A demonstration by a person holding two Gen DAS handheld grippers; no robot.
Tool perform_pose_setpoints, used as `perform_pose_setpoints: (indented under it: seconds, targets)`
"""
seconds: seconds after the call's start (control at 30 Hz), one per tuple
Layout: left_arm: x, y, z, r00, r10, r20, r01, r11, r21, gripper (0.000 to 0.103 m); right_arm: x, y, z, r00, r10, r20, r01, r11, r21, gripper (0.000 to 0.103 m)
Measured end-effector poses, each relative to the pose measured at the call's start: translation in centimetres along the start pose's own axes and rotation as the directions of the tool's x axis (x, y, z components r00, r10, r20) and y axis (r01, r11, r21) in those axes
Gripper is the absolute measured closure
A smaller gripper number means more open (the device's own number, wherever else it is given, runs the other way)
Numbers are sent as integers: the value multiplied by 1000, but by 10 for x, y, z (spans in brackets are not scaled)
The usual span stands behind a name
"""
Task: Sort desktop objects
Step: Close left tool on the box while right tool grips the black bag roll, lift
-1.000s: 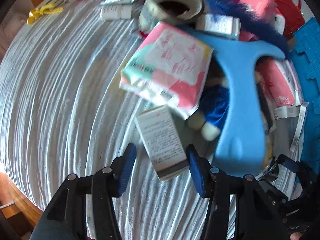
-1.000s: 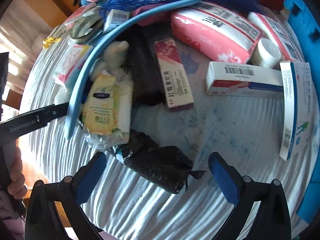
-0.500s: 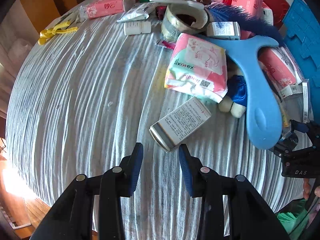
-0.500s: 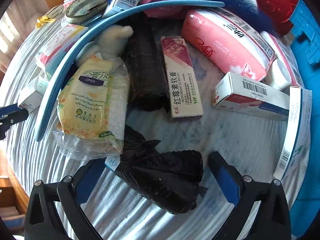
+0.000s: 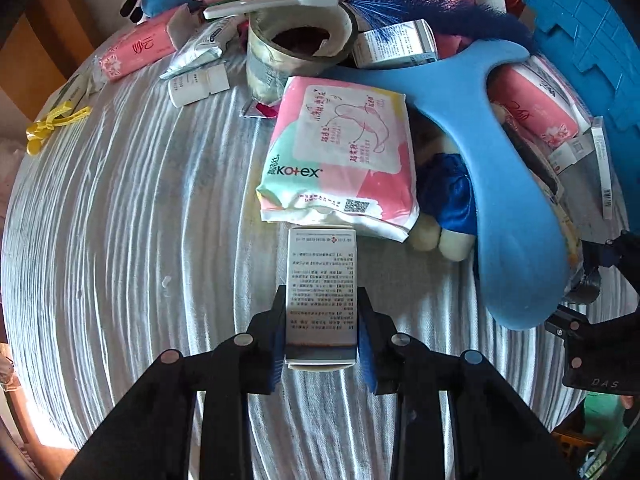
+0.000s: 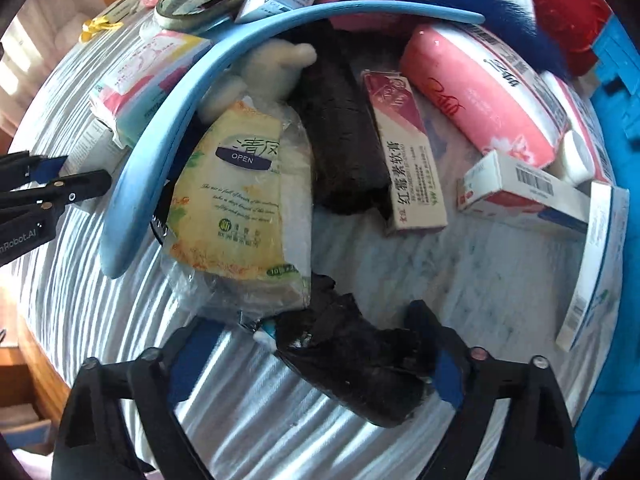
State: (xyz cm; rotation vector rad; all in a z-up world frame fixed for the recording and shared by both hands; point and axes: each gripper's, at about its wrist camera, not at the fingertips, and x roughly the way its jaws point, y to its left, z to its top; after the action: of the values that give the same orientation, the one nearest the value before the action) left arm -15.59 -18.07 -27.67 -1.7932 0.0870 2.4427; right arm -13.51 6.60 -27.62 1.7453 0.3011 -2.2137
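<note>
My left gripper (image 5: 321, 320) is shut on a white medicine box (image 5: 321, 276) with printed text, its far end touching a pink Kotex pack (image 5: 340, 152). My right gripper (image 6: 316, 356) is open, its fingers on either side of a crumpled black plastic bag (image 6: 352, 364) on the striped cloth. The right finger touches the bag; the left finger stands apart from it. A yellow wet-wipe pack (image 6: 236, 200) lies just beyond the bag. The left gripper shows at the left edge of the right wrist view (image 6: 44, 192).
A big blue plastic hanger (image 5: 500, 184) arcs over a plush toy (image 5: 444, 208). A tape roll (image 5: 296, 52), white bottle (image 5: 196, 88), pink tissue packs (image 6: 476, 96), medicine boxes (image 6: 408, 152), a blue feather duster (image 5: 420, 4) and a yellow clip (image 5: 52, 124) crowd the far side. Blue foam mat (image 5: 580, 40) at right.
My left gripper has closed on the white box, which now lies lengthwise between the fingers. My right gripper has moved forward around the black bag and narrowed.
</note>
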Motion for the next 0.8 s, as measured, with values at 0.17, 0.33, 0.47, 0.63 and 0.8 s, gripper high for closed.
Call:
perform_pose_setpoints:
  seconds: [0.17, 0.33, 0.47, 0.63, 0.8]
  targets:
    - [-6, 9, 6, 999, 1, 39, -2, 999, 40, 73, -8, -5, -10, 999, 54, -7, -54, 998, 40, 46]
    - [15, 25, 33, 1000, -8, -7, 8, 1000, -4, 73, -2, -4, 6, 999, 42, 9, -42, 998, 39, 43]
    - [19, 33, 35, 1000, -28, 2, 28, 1000, -11, 73, 0, 2, 12, 1000, 0, 15, 0, 1000, 12, 50]
    - [1, 39, 23, 998, -63, 27, 63, 998, 1, 74, -10, -9, -9, 999, 44, 3, -44, 995, 95, 65]
    - [-27, 12, 11, 993, -84, 88, 80, 995, 57, 74, -23, -32, -35, 995, 99, 17, -100, 968, 229, 68]
